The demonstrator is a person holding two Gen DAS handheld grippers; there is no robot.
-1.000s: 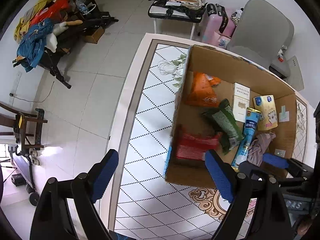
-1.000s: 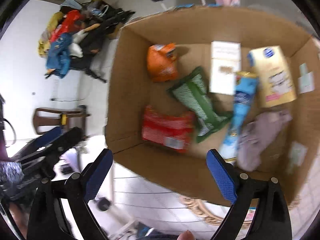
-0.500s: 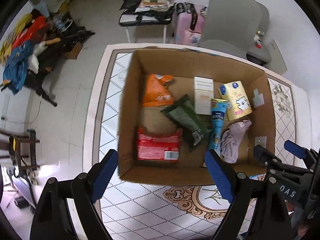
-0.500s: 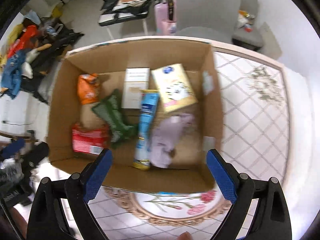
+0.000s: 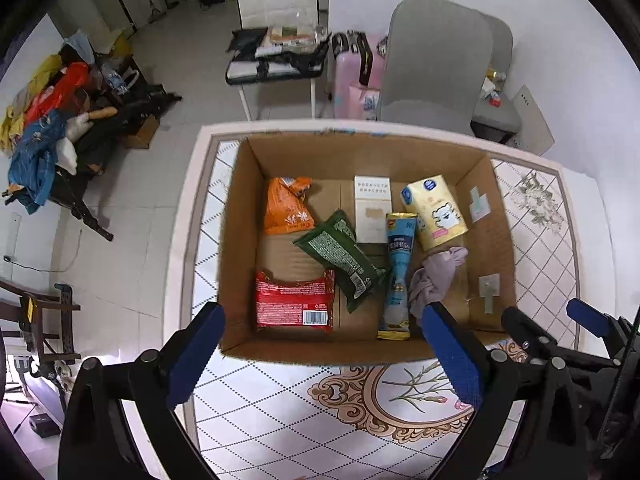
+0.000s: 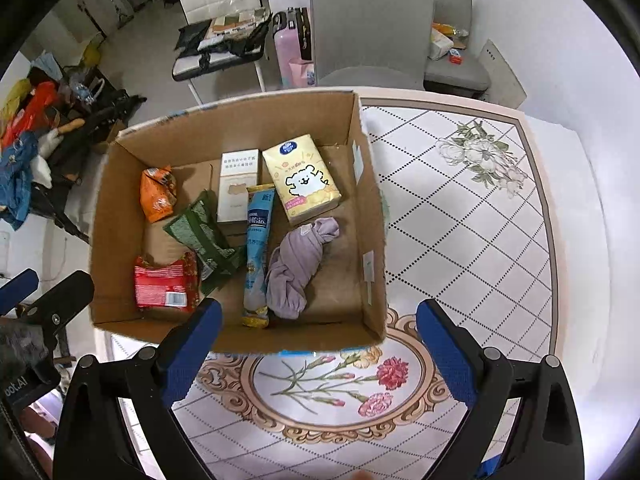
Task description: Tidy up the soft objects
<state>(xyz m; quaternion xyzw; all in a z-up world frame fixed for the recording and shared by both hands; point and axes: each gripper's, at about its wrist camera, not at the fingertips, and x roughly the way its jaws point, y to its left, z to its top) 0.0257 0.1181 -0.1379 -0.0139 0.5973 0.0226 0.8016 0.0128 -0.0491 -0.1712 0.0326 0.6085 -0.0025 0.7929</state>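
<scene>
both tongs hang spread wide and hold nothing: the left gripper (image 5: 324, 354) above the near wall of the cardboard box (image 5: 320, 350), the right gripper (image 6: 320, 344) above that wall's right end. the box sits on the patterned table (image 6: 460, 240). inside lie a purple cloth (image 6: 298, 266) (knotted up), a blue tube (image 6: 257, 248) touching it, a red packet (image 5: 294, 300), a green packet (image 5: 340, 258), an orange bag (image 5: 286, 206), a white carton (image 5: 373, 210) and a yellow tissue pack (image 6: 300, 178).

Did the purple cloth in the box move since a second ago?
No. The purple cloth still lies beside the blue tube, below the yellow tissue pack, in the cardboard box. Only the cameras shifted.
</scene>
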